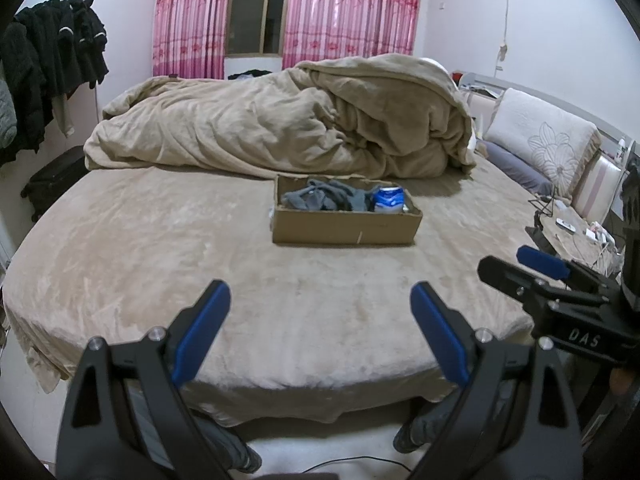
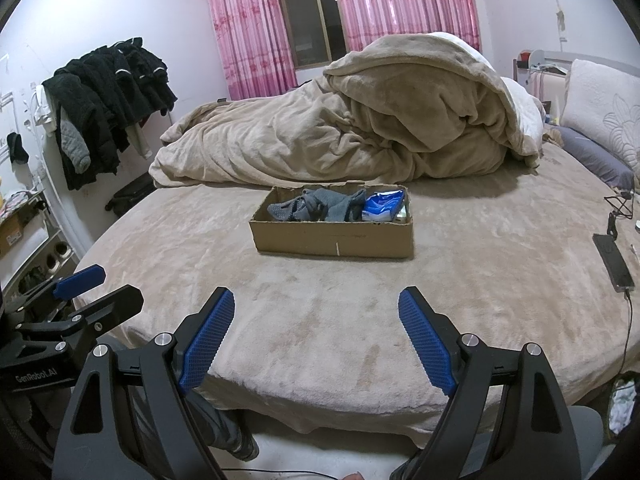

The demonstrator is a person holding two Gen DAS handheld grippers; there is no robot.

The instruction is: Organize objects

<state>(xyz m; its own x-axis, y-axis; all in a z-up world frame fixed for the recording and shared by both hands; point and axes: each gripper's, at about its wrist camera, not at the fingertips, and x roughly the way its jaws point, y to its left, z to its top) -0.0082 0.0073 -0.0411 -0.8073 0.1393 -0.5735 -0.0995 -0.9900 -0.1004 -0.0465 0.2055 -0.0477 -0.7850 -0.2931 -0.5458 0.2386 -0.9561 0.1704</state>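
Hovering over the bed's (image 2: pixel 480 264) near edge, the left gripper (image 1: pixel 320 320) and right gripper (image 2: pixel 316 324) are gaping wide, empty; the cardboard box (image 2: pixel 332 240) is sitting mid-bed, holding grey socks (image 2: pixel 320 204).

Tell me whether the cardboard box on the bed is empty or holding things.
Holding things. The open-topped cardboard box contains grey socks on its left and a blue-and-white packet at its right end.
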